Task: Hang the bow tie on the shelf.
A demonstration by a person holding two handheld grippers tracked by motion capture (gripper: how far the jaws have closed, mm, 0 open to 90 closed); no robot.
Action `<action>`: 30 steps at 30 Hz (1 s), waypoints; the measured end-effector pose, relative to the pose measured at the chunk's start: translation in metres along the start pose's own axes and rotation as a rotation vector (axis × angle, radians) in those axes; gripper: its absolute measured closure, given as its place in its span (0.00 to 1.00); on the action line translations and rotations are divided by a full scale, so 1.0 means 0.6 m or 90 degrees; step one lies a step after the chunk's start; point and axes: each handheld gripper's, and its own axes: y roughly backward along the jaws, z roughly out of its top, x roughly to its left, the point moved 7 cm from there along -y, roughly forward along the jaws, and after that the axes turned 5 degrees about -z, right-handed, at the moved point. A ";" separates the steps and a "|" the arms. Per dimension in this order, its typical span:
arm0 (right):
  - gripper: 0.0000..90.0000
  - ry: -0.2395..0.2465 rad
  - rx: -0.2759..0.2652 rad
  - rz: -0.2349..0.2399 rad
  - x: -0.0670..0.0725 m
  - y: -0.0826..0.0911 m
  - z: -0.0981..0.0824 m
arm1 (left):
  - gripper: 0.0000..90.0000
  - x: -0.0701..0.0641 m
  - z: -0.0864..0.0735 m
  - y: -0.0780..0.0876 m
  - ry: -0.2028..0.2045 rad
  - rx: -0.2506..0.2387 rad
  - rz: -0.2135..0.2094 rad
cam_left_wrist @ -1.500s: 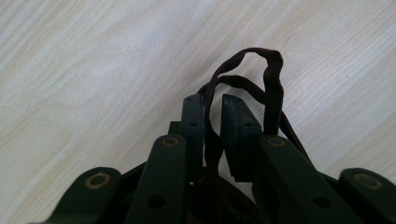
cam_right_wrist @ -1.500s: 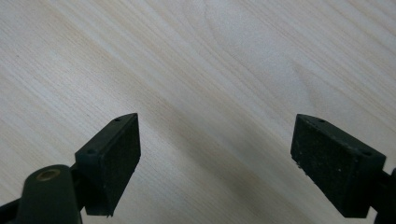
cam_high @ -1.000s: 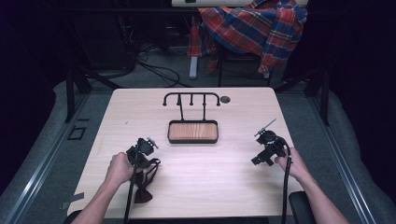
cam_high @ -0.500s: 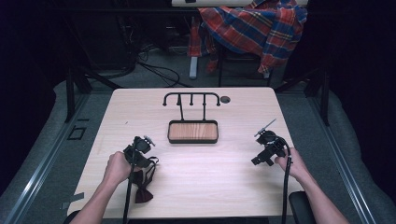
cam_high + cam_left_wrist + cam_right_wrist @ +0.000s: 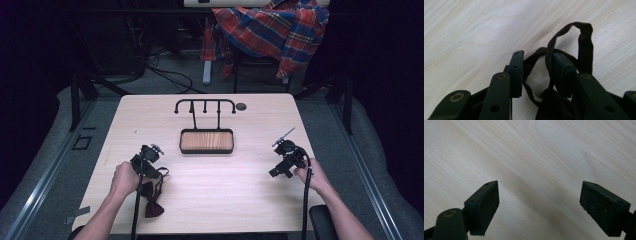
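On the light wooden tabletop (image 5: pixel 210 200), the person's left hand (image 5: pixel 126 177) holds the left gripper (image 5: pixel 147 159) at the near left. Just beside it, toward the near edge, lies a dark maroon bow tie (image 5: pixel 152 202) with its thin strap (image 5: pixel 584 47) looping up toward the gripper. In the left gripper view the jaws stand partly apart, not clenched, and the strap runs through the gap between them: one strand lies against the inner face of the right-hand jaw in that view, while a loop of it arches beyond the jaw tips and rests on the wood. Whether the jaws press the strap cannot be told, since a clear gap shows between them.

The right hand (image 5: pixel 310 175) holds the right gripper (image 5: pixel 282 157) at the near right of the tabletop, well apart from the bow tie. In the right gripper view its jaws are spread wide over bare wood grain, grasping nothing.

Near the middle of the tabletop, toward the far side, sits a black-rimmed wooden tray (image 5: pixel 206 141), with a black hook rack (image 5: pixel 205 105) rising from its far edge. A small dark round disc (image 5: pixel 241 106) lies just right of the rack. Beyond the tabletop, a red plaid cloth (image 5: pixel 270 30) is draped over a chair.
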 end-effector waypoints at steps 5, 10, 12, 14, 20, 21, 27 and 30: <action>0.18 0.005 0.005 -0.003 -0.001 0.001 0.000 | 0.82 0.005 -0.002 -0.001 0.003 0.001 0.002; 0.18 0.001 0.001 0.000 0.000 0.000 0.000 | 0.97 0.000 -0.002 -0.001 -0.010 0.005 0.000; 0.18 0.003 0.003 -0.003 -0.001 0.000 -0.001 | 0.99 -0.002 -0.002 0.000 -0.016 0.006 0.000; 0.18 0.005 0.004 -0.002 0.000 0.001 -0.001 | 0.99 -0.003 -0.002 0.000 -0.016 0.003 -0.002; 0.18 0.004 0.004 -0.001 0.000 0.001 -0.001 | 0.99 -0.002 0.000 0.014 -0.015 -0.017 -0.001; 0.18 0.004 0.004 -0.001 0.000 0.001 -0.001 | 0.99 -0.001 0.000 0.016 -0.015 -0.021 0.000; 0.18 0.001 0.002 -0.001 0.001 0.000 -0.001 | 0.99 0.002 -0.001 0.024 -0.011 -0.032 -0.002; 0.17 0.002 0.004 -0.001 0.001 0.000 -0.001 | 0.86 0.006 -0.004 0.024 0.004 -0.019 -0.021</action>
